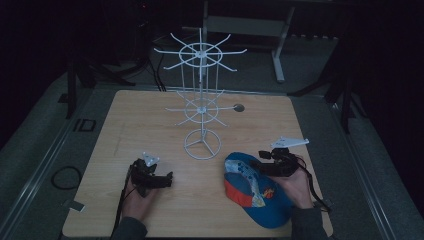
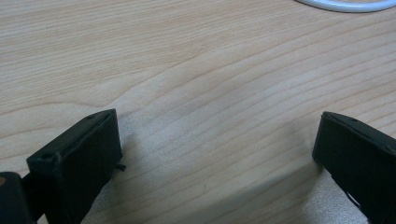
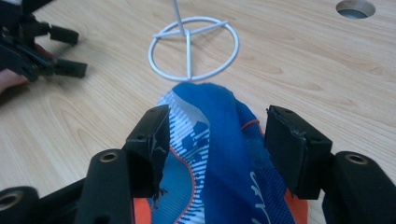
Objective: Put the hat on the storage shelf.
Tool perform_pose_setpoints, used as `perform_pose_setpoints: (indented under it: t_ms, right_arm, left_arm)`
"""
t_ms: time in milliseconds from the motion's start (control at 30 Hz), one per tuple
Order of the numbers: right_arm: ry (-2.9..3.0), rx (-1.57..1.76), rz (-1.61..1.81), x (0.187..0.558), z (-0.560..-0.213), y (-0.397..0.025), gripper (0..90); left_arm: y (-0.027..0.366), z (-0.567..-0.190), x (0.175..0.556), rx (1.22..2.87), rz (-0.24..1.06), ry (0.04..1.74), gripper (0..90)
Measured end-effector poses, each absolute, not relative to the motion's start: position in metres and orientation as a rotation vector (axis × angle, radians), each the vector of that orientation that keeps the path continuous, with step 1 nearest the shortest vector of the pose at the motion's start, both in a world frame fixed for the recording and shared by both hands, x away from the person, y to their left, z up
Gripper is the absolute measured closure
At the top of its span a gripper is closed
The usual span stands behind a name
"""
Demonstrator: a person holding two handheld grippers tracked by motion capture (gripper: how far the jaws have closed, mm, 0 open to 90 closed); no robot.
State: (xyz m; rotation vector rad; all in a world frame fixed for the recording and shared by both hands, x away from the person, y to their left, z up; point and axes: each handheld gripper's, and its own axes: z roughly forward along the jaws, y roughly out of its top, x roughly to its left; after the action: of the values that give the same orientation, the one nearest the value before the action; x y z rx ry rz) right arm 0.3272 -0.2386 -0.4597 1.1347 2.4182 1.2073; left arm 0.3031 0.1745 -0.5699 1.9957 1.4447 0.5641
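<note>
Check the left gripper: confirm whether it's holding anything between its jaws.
No: the left gripper stands open, with bare wooden table between its jaws.

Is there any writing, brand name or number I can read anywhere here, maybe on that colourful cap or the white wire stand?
No text reads clearly in these pictures.
Blue and orange fabric cap: a white mark on its blue mesh side, perhaps lettering, too cut off to read; the white stripes are pattern.
Same cap in the high view: a small orange emblem, too blurred to read.
White wire display stand: no label visible.
Wooden table: none visible.
</note>
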Motion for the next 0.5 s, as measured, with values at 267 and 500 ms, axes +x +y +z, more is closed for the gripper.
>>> perform_pose_setpoints:
  t_ms: [267, 500]
  right_arm:
    - [2.468, 1.132, 1.101, 0.331, -0.469, -0.231, 38.0]
    - [2.501, 1.165, 1.028, 0.335, -0.478, -0.226, 37.3]
  left_arm:
    - [0.175, -0.570, 0.303, 1.998, 0.564, 1.444, 1.4]
    - [0.175, -0.570, 0.303, 1.996, 0.564, 1.445, 1.4]
